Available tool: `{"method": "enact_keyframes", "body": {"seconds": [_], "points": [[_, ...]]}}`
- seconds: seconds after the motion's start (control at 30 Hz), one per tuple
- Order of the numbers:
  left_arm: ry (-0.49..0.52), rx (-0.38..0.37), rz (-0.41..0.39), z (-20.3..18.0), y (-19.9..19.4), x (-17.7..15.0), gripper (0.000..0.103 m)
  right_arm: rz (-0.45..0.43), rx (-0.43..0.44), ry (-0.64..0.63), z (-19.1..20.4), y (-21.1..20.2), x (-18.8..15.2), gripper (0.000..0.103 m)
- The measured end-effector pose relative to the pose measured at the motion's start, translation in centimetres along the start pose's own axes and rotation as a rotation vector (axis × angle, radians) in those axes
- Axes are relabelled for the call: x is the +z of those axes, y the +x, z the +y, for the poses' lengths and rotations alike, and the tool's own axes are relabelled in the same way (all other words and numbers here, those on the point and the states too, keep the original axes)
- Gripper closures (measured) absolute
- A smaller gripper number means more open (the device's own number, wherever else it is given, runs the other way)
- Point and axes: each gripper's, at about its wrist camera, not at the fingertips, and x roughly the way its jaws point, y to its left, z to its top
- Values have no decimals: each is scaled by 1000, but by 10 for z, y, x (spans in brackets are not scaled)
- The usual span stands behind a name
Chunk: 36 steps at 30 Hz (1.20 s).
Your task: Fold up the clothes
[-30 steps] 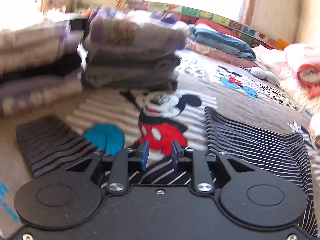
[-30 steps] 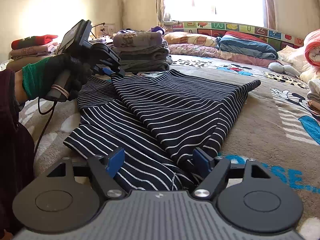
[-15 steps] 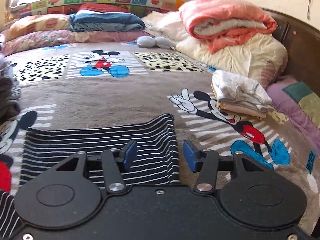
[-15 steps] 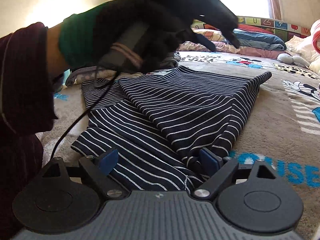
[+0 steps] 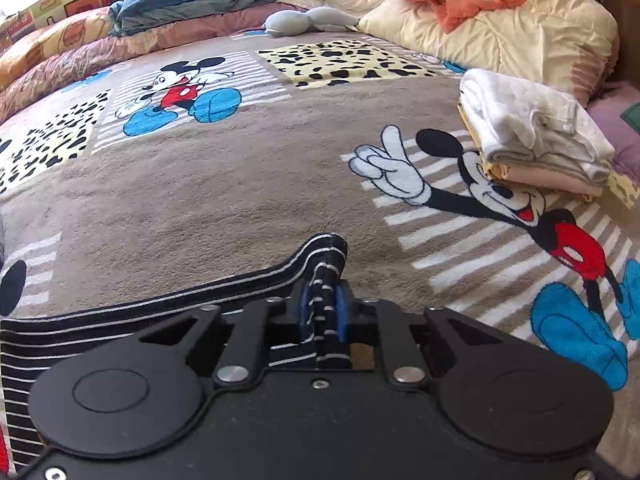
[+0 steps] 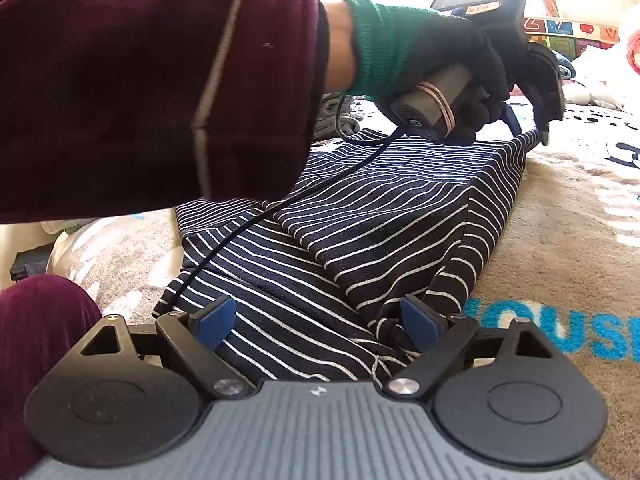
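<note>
my left gripper (image 5: 320, 312) has just closed and now pinches the far right corner of the striped shirt (image 6: 360, 216) lying on the mickey blanket (image 5: 224, 184) to lift that side over, while my right gripper (image 6: 316, 322) stands spread over the near hem, touching nothing yet.

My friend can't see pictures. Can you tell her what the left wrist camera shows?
The left gripper is shut on a corner of a dark striped shirt that lies on a brown cartoon-mouse blanket. Farther off on the right sits a small stack of folded pale clothes, with pillows and quilts piled behind.
</note>
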Motion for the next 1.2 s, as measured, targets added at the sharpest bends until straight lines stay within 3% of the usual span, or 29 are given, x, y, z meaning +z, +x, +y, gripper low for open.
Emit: {"method": "enact_keyframes", "body": {"seconds": [0.1,0.23,0.37,0.47,0.6,0.77,0.97,1.07,1.2], "points": [[-244,-108,-44,43,-7,-2,96,-2,7,12,-1,-1,0,14],[-479,-196,-75,88,-6,-21,96,-3,13,29,-4,-3,1,14],[-604,-256,-81,107,-1,-36,97,-6,24,47,-8,-7,1,14],[-638,-287,-95,111,2,-41,97,-6,25,48,-8,-8,1,14],[-610,-242,-73,110,10,-38,96,-16,48,92,-14,-11,4,14],[-497,-182,-52,101,12,-30,93,-14,60,93,-14,-11,6,14],[-332,-68,-147,89,-29,-25,89,-12,65,84,-12,-12,5,14],[-237,-106,-167,72,-47,-24,89,-11,62,75,-11,-15,5,14],[-83,-162,-99,37,-43,-32,89,-10,69,75,-14,-15,5,14]]}}
